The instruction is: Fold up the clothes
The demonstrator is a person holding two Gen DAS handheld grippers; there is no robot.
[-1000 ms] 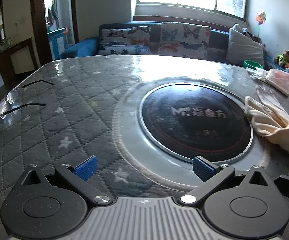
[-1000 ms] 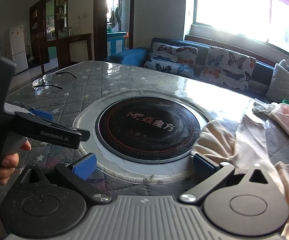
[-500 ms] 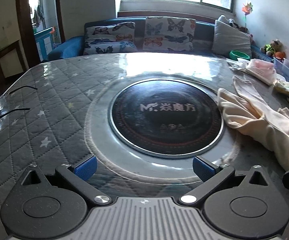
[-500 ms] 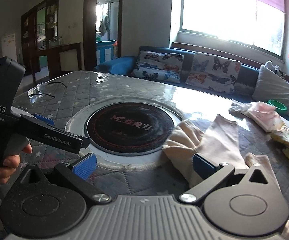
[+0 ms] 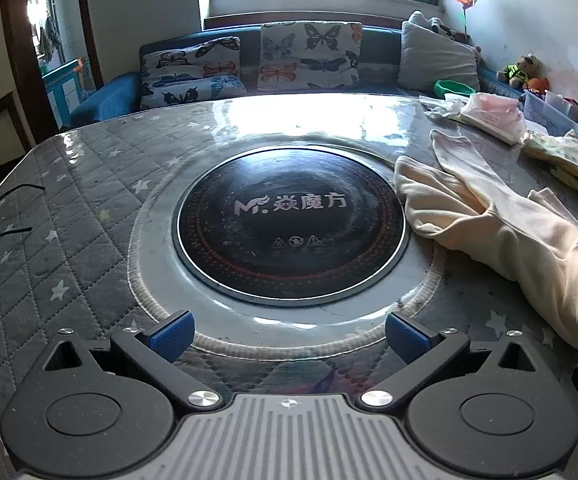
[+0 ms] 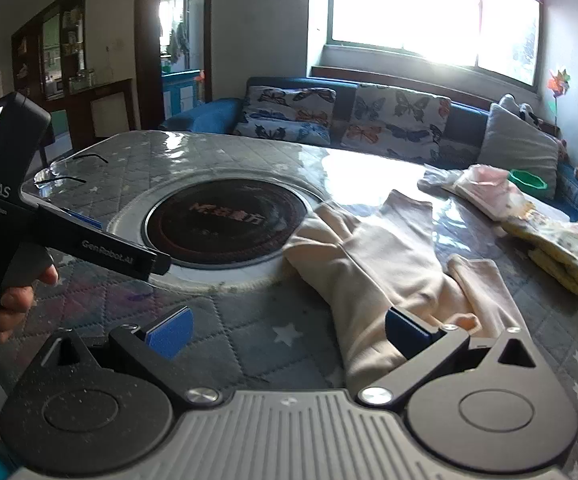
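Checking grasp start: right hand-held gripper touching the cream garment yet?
Cannot tell. Right wrist view: open right hand-held gripper, one finger overlapping the cream garment; no contact or gap shows.

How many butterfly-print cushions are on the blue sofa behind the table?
2. One white butterfly-print cushion leans at the left of the blue sofa; the other stands beside it, toward the plain grey cushion. More may be hidden off-frame.

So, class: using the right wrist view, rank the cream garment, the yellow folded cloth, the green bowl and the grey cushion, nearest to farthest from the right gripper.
1. Cream garment, right at the right gripper, under its right finger.
2. Yellow folded cloth, farther right on the table.
3. Green bowl, at the far table edge.
4. Grey cushion, on the sofa behind.
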